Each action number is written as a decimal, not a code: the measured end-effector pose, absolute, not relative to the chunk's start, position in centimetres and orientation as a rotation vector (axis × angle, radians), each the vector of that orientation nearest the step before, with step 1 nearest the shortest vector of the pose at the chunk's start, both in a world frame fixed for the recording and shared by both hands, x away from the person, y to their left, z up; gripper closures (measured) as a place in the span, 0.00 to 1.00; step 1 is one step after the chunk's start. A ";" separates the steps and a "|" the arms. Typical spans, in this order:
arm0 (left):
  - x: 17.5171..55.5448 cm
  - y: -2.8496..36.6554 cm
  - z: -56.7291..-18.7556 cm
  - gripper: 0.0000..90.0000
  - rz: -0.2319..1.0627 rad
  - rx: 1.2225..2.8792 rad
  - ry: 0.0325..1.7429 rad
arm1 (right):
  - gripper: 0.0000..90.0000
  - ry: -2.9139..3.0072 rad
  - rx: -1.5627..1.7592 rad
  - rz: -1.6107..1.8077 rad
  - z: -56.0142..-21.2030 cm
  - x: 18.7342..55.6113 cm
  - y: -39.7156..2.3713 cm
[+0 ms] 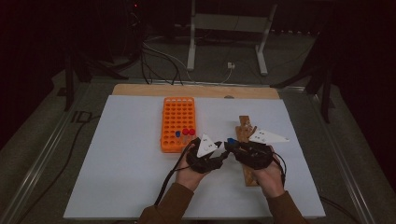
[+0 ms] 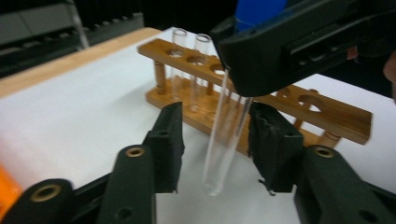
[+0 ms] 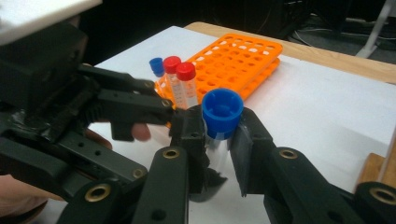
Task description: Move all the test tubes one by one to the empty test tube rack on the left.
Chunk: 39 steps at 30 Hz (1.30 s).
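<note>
We judge the work in hand to be the transfer of capped tubes from the wooden rack (image 1: 246,140) to the orange rack (image 1: 177,122), with a hand-over between the two grippers on the way. Three capped tubes already stand at the near end of the orange rack: two red-capped tubes (image 3: 180,79) and one blue-capped one (image 3: 156,65). The other wells that we can see are empty. In the left gripper view, two uncapped tubes (image 2: 189,56) stand at the far end of the wooden rack. We cannot tell whether they belong to the job.

The right gripper (image 3: 217,140) has its fingers clamped on the blue-capped tube (image 3: 221,112), just under the cap. The tube hangs roughly upright above the white worktop (image 1: 130,177), between the two racks.

The left gripper (image 2: 215,140) has its fingers partly closed, one on each side of the tube's clear lower body (image 2: 224,135). A gap shows between each pad and the glass, so no second grip exists yet. The tube lies between these fingers and slightly nearer the right-hand pad in that view; its rounded tip sits below the pad edges.

Remaining, in our judgement: close the left fingers on the glass, release the right ones, then seat the tube in a free well of the orange rack.
</note>
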<state>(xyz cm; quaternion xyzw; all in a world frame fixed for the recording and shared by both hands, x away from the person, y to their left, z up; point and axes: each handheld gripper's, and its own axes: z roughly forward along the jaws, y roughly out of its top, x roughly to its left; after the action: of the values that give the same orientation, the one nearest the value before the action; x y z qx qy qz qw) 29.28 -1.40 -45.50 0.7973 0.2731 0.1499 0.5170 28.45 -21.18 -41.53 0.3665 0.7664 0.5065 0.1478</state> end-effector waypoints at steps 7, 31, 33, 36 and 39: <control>29.4 -1.4 -45.4 0.79 0.340 1.910 0.637 | 0.85 2.219 1.048 1.460 -41.7 28.5 -21.0; 29.6 0.9 -45.0 0.86 0.359 1.883 0.692 | 0.19 2.098 1.026 1.518 -41.2 28.6 -23.0; 29.6 1.2 -45.0 0.86 0.363 1.881 0.702 | 0.16 2.085 1.034 1.521 -41.3 28.7 -23.3; 29.7 1.7 -44.9 0.86 0.366 1.873 0.710 | 0.07 2.079 1.055 1.522 -41.4 28.8 -23.6; 29.7 2.1 -44.8 0.86 0.369 1.868 0.719 | 0.03 2.087 1.063 1.511 -41.5 29.0 -24.0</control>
<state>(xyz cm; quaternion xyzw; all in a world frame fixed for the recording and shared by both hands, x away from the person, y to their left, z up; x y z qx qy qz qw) 29.66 2.09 -44.78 0.7809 0.3007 0.1541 0.5253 28.96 -23.95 -41.53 0.3755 0.7370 0.5337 0.1762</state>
